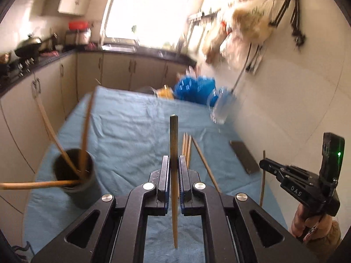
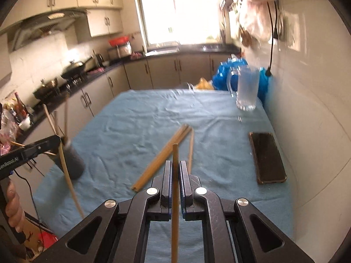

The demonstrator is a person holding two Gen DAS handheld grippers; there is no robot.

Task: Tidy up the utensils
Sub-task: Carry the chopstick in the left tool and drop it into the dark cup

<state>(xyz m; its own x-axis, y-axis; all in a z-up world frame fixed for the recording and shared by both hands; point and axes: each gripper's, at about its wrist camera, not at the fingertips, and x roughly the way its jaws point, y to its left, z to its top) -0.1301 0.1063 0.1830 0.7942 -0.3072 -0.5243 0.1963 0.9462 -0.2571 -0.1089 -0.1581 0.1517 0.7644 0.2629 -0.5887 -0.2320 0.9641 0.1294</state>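
Daylit kitchen, blown-out window, fisheye warp

The window [image 1: 149, 11] at twelve o'clock glares white; hanging bags [image 1: 239, 30] at one o'clock and the glass mug [image 2: 245, 87] smear with motion blur, cabinets bow, and dark vignette rims both views.

The table is covered by a matt, wrinkled blue cloth [image 2: 136, 118]. Loose chopsticks [image 2: 162, 153] on it look like pale, unvarnished wood or bamboo, as do the sticks standing in the dark, matt cup [image 1: 75, 175]. The left gripper [image 1: 174, 166] and right gripper [image 2: 174, 171] are matt black plastic with bright metal pivot pins and blue pad edges; each pinches a plain wooden chopstick [image 1: 174, 144]. A clear glass mug [image 2: 245, 87] stands beside crinkled glossy blue plastic [image 2: 226, 72]. The phone [image 2: 266, 156] has a glossy black face. The wall tiles [image 2: 307, 109] are smooth, glossy white.
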